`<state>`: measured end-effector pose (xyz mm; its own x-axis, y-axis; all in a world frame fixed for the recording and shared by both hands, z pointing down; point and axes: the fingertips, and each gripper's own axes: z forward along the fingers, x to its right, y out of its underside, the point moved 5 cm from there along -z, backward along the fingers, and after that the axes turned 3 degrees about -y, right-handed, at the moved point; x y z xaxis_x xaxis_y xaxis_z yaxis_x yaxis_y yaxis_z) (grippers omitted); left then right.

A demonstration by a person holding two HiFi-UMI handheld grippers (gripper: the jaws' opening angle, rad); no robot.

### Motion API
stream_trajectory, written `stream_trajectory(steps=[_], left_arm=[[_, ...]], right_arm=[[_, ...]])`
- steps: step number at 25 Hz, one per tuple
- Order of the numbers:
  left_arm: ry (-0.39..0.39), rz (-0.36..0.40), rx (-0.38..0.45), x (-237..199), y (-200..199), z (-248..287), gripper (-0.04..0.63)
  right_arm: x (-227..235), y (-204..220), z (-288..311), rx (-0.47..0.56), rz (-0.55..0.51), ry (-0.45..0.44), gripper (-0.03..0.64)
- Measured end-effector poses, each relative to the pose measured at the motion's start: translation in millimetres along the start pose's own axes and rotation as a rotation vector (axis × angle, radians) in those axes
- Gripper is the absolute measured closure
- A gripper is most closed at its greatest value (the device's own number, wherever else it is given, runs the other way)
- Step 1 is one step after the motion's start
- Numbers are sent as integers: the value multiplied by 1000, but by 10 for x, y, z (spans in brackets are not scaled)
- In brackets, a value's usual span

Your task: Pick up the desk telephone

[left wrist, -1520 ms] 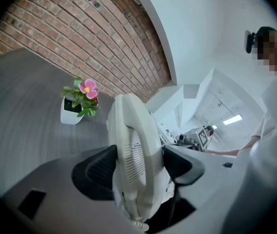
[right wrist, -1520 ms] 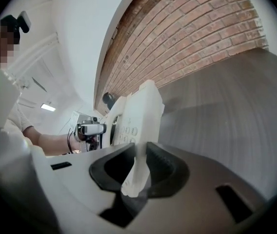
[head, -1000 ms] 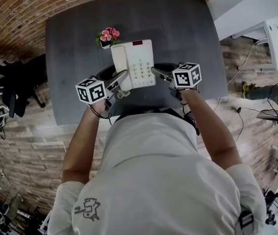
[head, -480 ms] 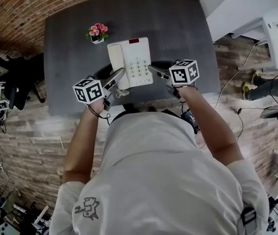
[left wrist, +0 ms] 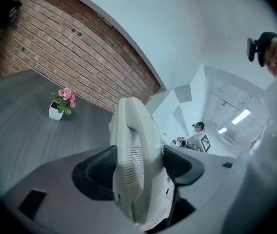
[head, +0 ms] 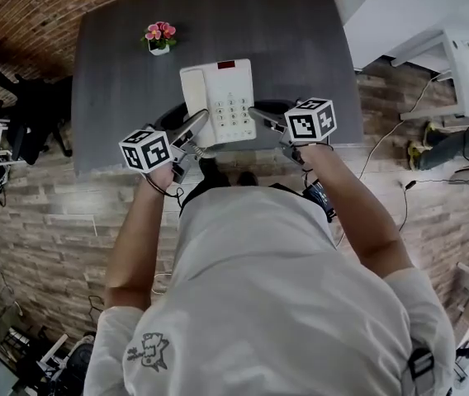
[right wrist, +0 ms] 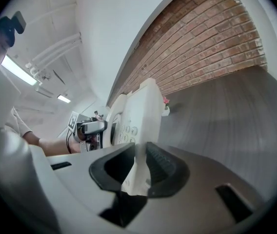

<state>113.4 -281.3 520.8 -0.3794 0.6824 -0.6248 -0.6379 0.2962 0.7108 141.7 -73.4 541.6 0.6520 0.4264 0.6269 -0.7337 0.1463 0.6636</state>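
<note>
Telephone [head: 218, 97] farther from flowerpot [head: 158, 48]

The desk telephone [head: 218, 101] was off-white with a small red panel, the worktop [head: 119, 81] dark grey and grained, the flowers [head: 160, 31] pink in a white pot, the wall [left wrist: 55, 43] red brick.

Dark table [head: 300, 56], seemingly wood-grained, bears a flowerpot [head: 159, 40].

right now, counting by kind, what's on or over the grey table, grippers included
desk telephone: 1
potted flower: 1
grippers: 2 (left gripper, right gripper, each shut on a side of the desk telephone)
total: 4
</note>
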Motion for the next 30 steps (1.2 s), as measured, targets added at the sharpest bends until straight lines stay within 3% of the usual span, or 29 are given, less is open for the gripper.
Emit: stream_trajectory(steps=[8, 14, 21, 30], left_arm=[[-36, -28, -7, 88, 53, -73, 279], [-29, -1, 14, 372, 420, -440, 279], [-10, 12, 10, 315, 416, -699, 279], [12, 36, 4, 141, 426, -1410, 281]], right_arm=[[-59, 66, -37, -23, 28, -30, 537], [-433, 485, -211, 4, -1, -32, 537], [-691, 547, -94, 23, -4, -13, 537], [-1317, 771, 297, 51, -4, -1, 537]])
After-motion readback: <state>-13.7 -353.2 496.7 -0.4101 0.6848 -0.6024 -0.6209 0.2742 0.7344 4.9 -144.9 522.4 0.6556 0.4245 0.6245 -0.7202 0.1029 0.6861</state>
